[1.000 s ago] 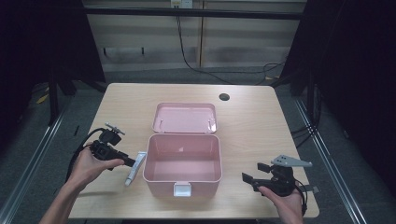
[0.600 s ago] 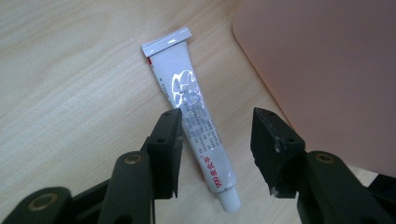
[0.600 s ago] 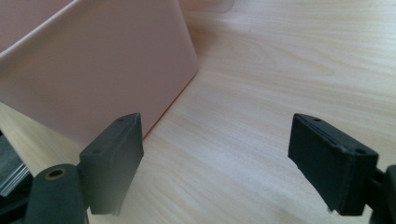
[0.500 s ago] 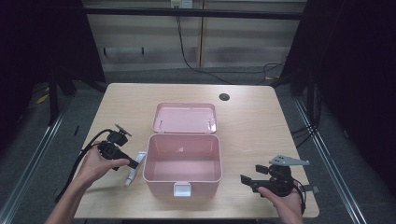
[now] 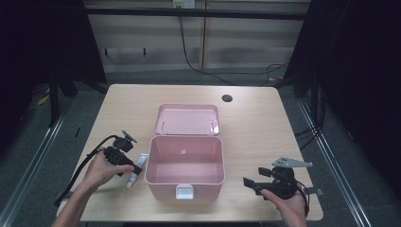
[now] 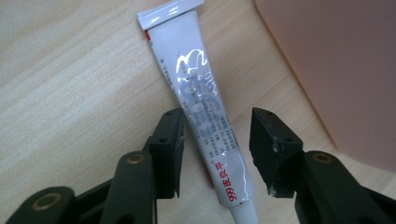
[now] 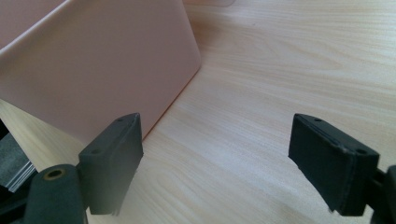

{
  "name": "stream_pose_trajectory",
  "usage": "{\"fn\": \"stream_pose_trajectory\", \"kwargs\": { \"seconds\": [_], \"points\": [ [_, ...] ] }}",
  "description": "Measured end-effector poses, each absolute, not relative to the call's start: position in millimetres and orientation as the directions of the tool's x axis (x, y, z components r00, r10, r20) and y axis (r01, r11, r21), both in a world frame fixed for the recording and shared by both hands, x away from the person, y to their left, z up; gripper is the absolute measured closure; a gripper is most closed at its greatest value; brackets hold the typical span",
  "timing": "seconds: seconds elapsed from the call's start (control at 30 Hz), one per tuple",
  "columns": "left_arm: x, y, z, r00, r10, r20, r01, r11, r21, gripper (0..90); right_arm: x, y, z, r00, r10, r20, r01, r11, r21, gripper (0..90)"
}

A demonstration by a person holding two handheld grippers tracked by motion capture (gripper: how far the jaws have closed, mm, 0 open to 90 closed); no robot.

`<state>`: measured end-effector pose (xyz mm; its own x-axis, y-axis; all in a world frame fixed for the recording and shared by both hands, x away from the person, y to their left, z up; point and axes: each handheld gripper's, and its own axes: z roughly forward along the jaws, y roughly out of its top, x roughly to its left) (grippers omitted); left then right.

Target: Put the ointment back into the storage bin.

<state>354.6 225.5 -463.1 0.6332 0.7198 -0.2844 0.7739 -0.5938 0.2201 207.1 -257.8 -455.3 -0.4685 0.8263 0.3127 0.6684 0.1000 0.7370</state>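
Jaws of the left gripper (image 6: 215,154) now straddle the white tube (image 6: 205,116), spread but not pinching, having moved in from a second ago. That tube lies on the table (image 5: 118,109) just beside the open pink box (image 5: 184,163). The right gripper (image 7: 215,163) stays wide, empty.

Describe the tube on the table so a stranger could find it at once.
Start at the open pink box in the middle of the wooden table. Just off its left wall lies a slim white tube with red print near its cap, between the open fingers of the left gripper.
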Motion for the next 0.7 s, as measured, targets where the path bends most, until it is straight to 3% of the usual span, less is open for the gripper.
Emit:
{"fn": "stream_pose_trajectory", "kwargs": {
  "seconds": [0.43, 0.7],
  "points": [
    [352, 218, -466, 0.662, 0.723, -0.198, 0.750, -0.634, 0.190, 69.5, 208, -257, -456, -0.468, 0.825, 0.318, 0.673, 0.099, 0.733, 17.1],
    [352, 212, -465, 0.694, 0.702, -0.160, 0.720, -0.674, 0.166, 70.3, 207, -257, -456, -0.471, 0.823, 0.317, 0.677, 0.106, 0.728, 17.0]
  ]
}}
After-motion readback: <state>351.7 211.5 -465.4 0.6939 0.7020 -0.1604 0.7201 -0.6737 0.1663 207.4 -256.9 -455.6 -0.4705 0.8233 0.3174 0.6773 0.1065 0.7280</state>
